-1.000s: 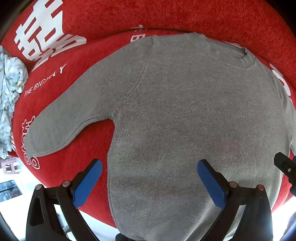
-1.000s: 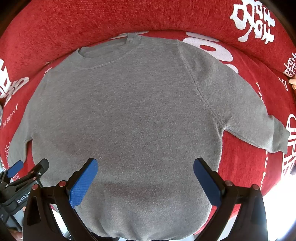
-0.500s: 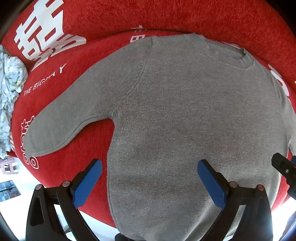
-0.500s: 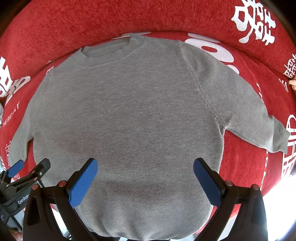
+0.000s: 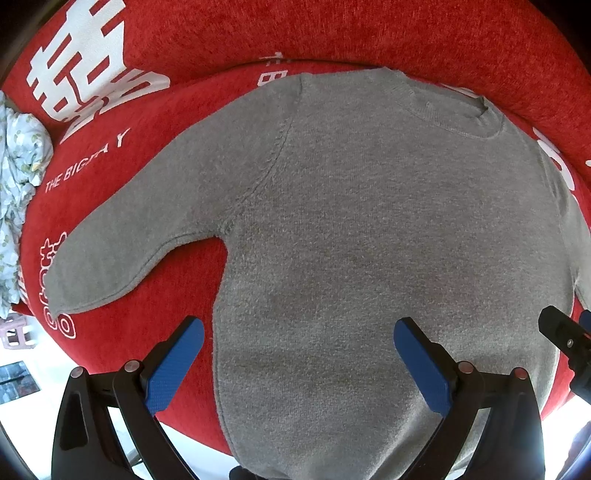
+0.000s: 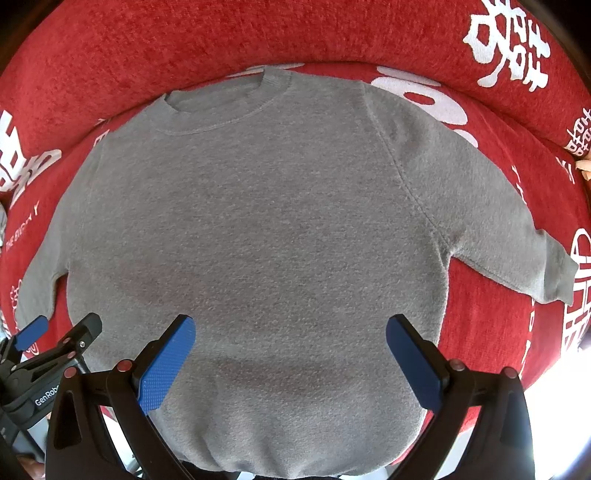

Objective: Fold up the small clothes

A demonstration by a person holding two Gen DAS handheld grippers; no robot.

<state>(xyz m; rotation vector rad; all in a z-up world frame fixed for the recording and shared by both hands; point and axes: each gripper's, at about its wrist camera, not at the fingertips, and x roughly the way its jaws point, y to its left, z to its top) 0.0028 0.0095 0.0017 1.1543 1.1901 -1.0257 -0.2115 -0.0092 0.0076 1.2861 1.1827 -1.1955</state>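
left gripper (image 5: 298, 360): jaws spread wide, grasping nothing; blue pads (image 5: 173, 363) hang over the lower body of the sweater, left pad over the red cover just past the side seam
right gripper (image 6: 290, 360): jaws spread wide too, nothing between them; both blue pads (image 6: 413, 363) over the hem area, above the knit, contact cannot be told
grey sweater (image 6: 258, 229): lies flat, front up, straight ahead of both jaw pairs; hem nearest the jaws, neckline (image 6: 221, 107) at the far end
left sleeve (image 5: 140, 229): spread out to the left of the left jaws, angled down, cuff near the cover's edge
right sleeve (image 6: 498, 229): spread out to the right of the right jaws, cuff end well beyond the right pad
red cover (image 5: 369, 33): plush, with white characters and lettering; under the whole sweater and rising behind the neckline
other gripper in view: right gripper's tip shows at the right edge of the left wrist view; left gripper shows at the lower left of the right wrist view, beside the sweater's side
patterned cloth (image 5: 18, 177): pale, crumpled, far left of the left jaws, apart from the sweater
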